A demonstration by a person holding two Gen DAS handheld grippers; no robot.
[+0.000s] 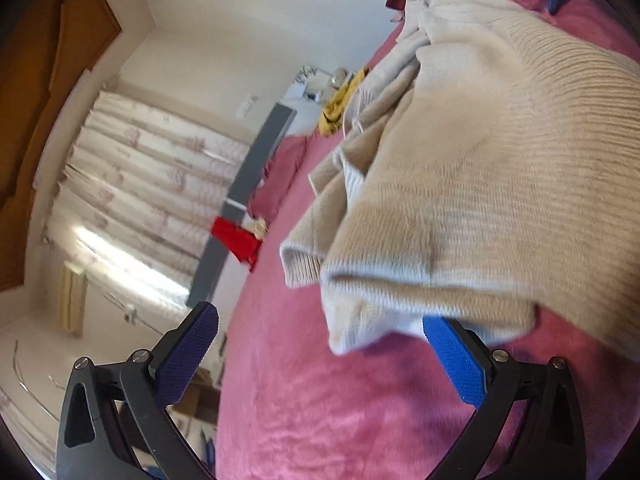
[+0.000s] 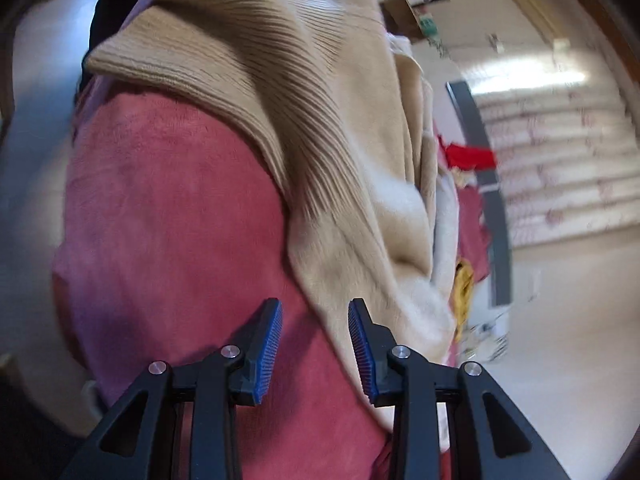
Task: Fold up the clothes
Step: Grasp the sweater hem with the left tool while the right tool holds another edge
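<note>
Lying rumpled on the pink bedspread (image 1: 304, 400), the beige ribbed sweater (image 1: 480, 184) awaits flattening, both tools gaping and empty, left tool (image 1: 320, 334) by its hem, right tool (image 2: 315, 322) seemingly brushing an edge, needing a corner pinch next.

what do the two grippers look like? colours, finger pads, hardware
Both match: the left gripper and right gripper have matte black linkage arms with triangular cut-outs and round silver pivot bolts. The fingers carry rectangular blue pads with a fine ribbed or knurled texture. No cables, markings or sleeves visible.
</note>
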